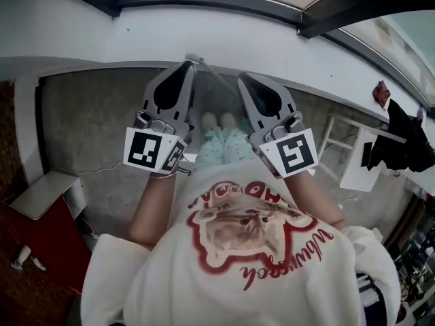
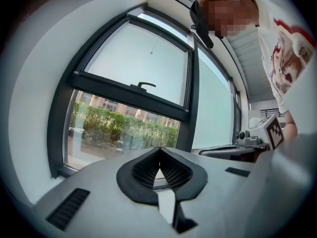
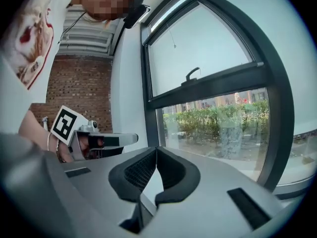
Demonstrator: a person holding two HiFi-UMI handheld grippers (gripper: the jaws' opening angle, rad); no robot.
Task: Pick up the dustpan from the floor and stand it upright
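Note:
No dustpan can be made out for certain in any view. In the head view my left gripper [image 1: 185, 65] and right gripper [image 1: 242, 78] are held side by side, pointing at the white wall under a window. A thin pale strip [image 1: 207, 72] shows between their tips; I cannot tell what it is. In the left gripper view the left gripper [image 2: 159, 150] has its dark pads meeting at the tip, with nothing between them. In the right gripper view the right gripper [image 3: 156, 150] is likewise shut and empty. Both look level at the window.
Grey concrete floor [image 1: 102, 128] runs along the white wall [image 1: 204, 39]. A flat grey panel [image 1: 44, 192] lies at the left beside a red mat [image 1: 41, 250]. A white rack [image 1: 353, 155] with dark clothes [image 1: 401, 141] stands at the right. My feet [image 1: 217, 121] show below the grippers.

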